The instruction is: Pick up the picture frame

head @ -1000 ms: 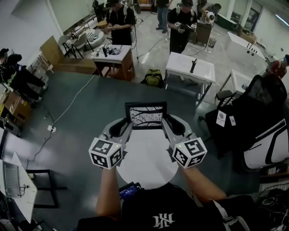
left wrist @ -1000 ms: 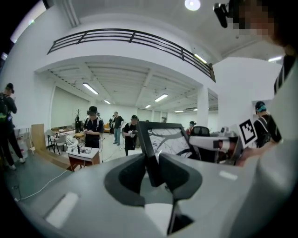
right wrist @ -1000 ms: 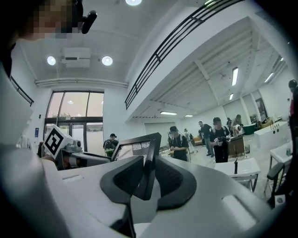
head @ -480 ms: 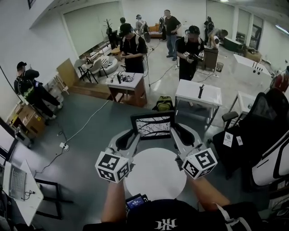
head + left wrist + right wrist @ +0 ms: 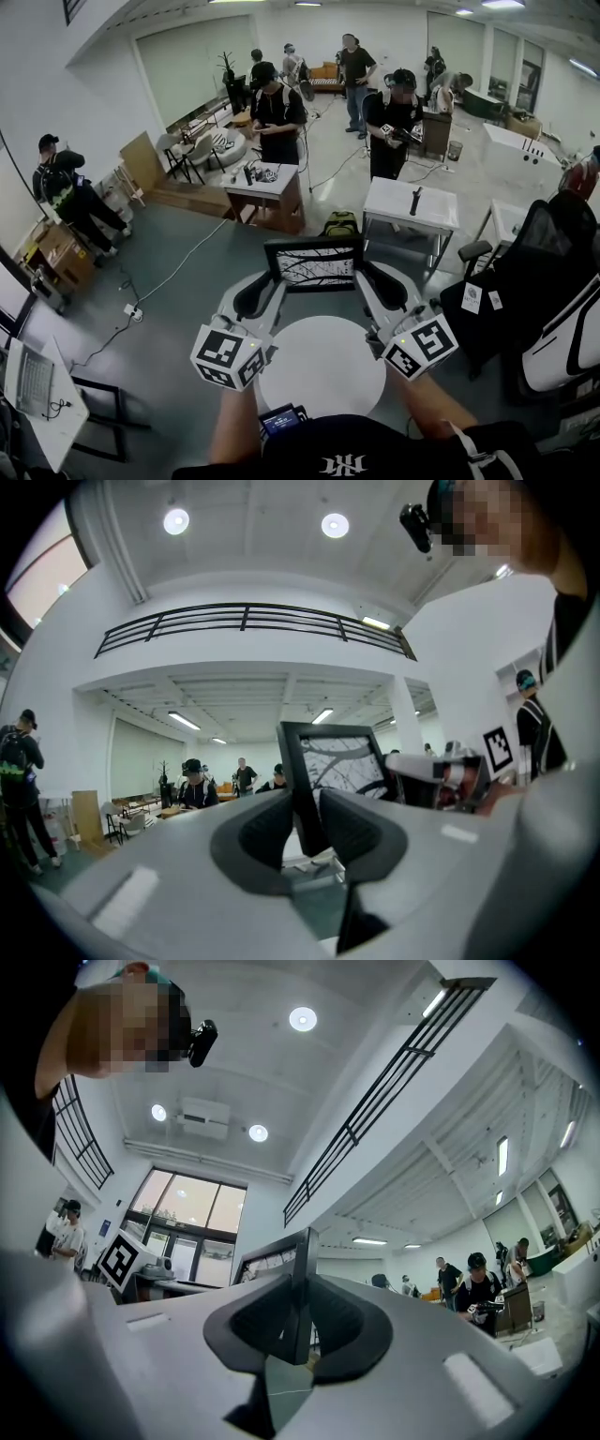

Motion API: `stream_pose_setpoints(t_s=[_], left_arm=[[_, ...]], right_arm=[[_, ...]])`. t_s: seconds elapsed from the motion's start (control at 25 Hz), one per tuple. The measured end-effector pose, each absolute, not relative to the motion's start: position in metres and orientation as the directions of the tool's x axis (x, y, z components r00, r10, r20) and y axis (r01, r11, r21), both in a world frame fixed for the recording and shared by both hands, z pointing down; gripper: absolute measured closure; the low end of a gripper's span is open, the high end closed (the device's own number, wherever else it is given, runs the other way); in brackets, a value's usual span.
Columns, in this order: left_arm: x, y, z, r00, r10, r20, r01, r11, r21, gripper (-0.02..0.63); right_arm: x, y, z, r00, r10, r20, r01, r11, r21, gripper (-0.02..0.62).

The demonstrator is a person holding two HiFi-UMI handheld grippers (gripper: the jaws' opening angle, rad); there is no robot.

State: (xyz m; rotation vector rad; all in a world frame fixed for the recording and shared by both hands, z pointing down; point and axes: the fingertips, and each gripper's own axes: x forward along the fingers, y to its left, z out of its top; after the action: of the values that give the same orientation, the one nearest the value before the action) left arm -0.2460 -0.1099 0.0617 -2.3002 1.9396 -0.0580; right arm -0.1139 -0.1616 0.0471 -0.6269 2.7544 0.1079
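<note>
Left claw (image 5: 271, 281) clamps the picture frame (image 5: 314, 263) by its left edge, right claw (image 5: 366, 278) has just been closing on the right edge. Frame's aloft mid-picture, over the counter (image 5: 323, 370) — keep both level, pressure even.

We held both forearms (image 5: 234, 420) stretched ahead, left gripper (image 5: 265, 286) and right gripper (image 5: 372, 284) side by side and raised. Each was clamped on one side edge of the picture frame (image 5: 314, 264), and the right jaws had just been closing on it.
</note>
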Motion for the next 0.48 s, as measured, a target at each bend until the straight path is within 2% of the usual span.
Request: stream_pose_setpoints(t_s=[0.48], left_arm=[[-0.245, -0.111, 0.069, 0.182, -0.981, -0.062, -0.978, -0.174, -0.114, 0.515]], right_arm=[[-0.113, -0.162, 0.051, -0.858, -0.413, -0.306, -0.442, 0.897, 0.027, 0.541]])
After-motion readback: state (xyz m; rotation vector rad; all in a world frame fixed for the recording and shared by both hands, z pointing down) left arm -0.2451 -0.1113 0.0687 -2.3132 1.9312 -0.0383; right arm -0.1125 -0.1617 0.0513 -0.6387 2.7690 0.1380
